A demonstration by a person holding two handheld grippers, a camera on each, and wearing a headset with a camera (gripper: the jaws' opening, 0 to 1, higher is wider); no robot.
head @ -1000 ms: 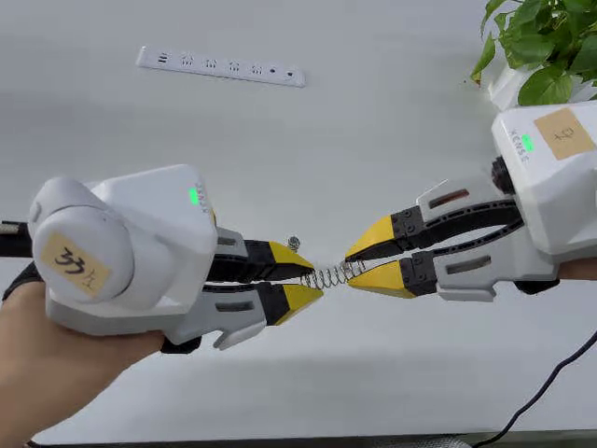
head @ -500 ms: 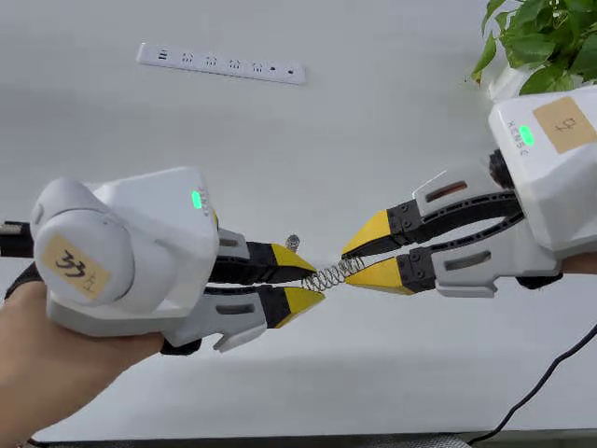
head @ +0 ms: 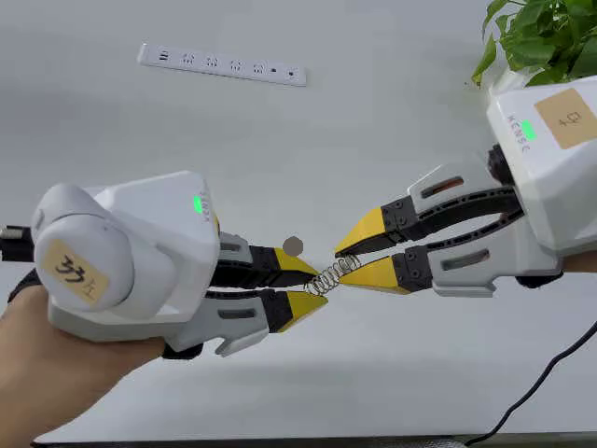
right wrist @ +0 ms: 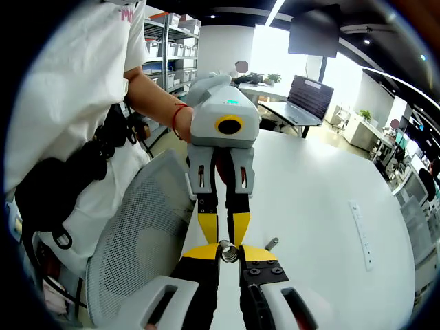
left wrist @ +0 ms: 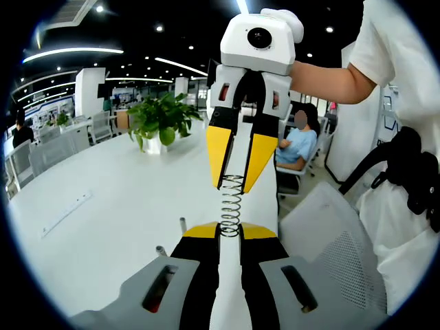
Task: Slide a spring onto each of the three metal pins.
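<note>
A short steel spring (head: 329, 276) hangs in the air between my two grippers, above the white table. My left gripper (head: 317, 285), the one labelled 33, is shut on the spring's near end (left wrist: 230, 223). Facing it from the right, my right gripper (head: 341, 267) is shut on the far end, where the coil shows end-on between its yellow tips (right wrist: 228, 253). I cannot tell whether a pin runs inside the coil. A metal pin (head: 293, 246) stands on the table just behind the tips. Two pins (left wrist: 182, 224) (left wrist: 159, 251) stand on the table in the left gripper view.
A white power strip (head: 221, 65) lies at the far left of the table (head: 373, 121). A potted plant (head: 546, 33) stands at the far right corner. A black cable (head: 541, 387) trails off the front right. A mesh chair (right wrist: 137, 254) sits at the table's near edge.
The right gripper has crept left and slightly up toward the left gripper, so the spring now lies more tilted and looks shorter. The left gripper has stayed nearly still.
</note>
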